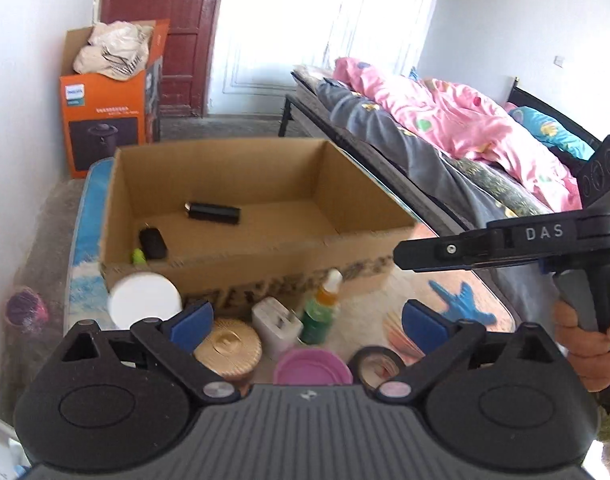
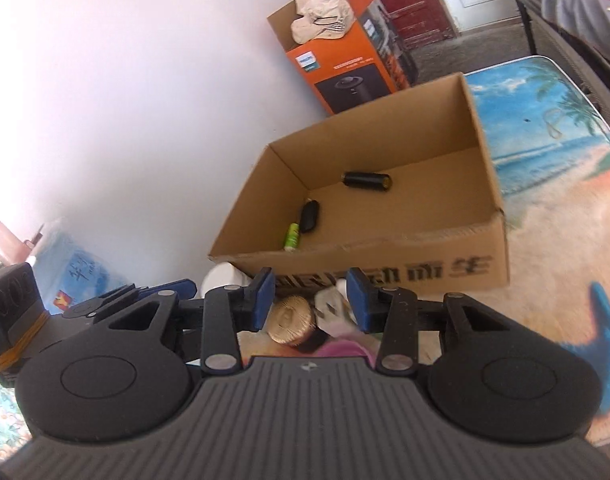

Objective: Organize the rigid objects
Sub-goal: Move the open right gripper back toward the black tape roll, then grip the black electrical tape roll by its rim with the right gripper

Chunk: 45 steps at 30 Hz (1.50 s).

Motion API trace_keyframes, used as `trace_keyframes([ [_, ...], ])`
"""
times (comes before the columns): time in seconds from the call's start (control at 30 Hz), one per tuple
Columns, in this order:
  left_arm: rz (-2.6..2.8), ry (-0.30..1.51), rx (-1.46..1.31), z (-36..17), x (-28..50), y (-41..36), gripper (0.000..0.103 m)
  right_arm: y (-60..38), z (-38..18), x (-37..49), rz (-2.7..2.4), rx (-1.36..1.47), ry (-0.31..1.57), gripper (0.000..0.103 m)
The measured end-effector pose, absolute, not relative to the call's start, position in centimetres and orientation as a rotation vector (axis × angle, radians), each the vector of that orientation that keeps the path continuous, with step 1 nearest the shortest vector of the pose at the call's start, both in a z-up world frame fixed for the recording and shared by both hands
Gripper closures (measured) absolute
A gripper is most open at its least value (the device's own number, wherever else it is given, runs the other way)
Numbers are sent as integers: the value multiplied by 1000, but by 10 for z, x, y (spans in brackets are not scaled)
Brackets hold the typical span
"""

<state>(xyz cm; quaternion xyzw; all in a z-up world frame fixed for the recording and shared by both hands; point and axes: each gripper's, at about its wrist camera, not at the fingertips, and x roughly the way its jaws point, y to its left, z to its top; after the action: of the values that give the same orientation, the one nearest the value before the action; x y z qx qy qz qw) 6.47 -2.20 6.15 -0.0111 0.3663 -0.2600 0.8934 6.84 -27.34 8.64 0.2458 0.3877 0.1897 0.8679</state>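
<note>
Now the cardboard box (image 1: 241, 204) holds three things: one black tube (image 1: 213, 212), one black key fob (image 1: 153, 243), one small green bottle (image 2: 292, 236). Six more wait just outside its near wall. Left gripper (image 1: 307, 322) hangs wide apart; right gripper (image 2: 309, 300) is parted too, both empty.

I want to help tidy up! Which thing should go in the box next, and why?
Probably lower the left hand-held gripper onto the white charger and close. Its fingers are open and empty, and the charger stands almost between them. The cardboard box just behind already holds three small things, while the gold lid and dropper bottle still wait outside.
</note>
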Motion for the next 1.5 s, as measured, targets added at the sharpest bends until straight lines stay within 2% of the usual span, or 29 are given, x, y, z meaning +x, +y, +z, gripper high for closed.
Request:
trace_keyframes([
  [0.27,-672,818,-119,4,34,-53,0,-271,9,35,248,397,888,64],
  [0.47,-600,815,51,-20,21,-95,1,-269,-9,35,263,304,925,66],
  [0.53,-582,815,107,-28,17,-105,7,-267,-17,42,273,279,936,68],
  [0.63,-562,822,179,-38,14,-119,20,-266,-24,50,283,243,958,77],
  [0.7,-549,828,215,-42,14,-126,35,-265,-27,53,299,231,970,83],
  [0.77,-541,829,242,-46,14,-131,38,-264,-28,54,314,219,971,85],
  [1.5,-617,803,276,-49,17,-162,38,-293,-28,28,238,275,992,85],
])
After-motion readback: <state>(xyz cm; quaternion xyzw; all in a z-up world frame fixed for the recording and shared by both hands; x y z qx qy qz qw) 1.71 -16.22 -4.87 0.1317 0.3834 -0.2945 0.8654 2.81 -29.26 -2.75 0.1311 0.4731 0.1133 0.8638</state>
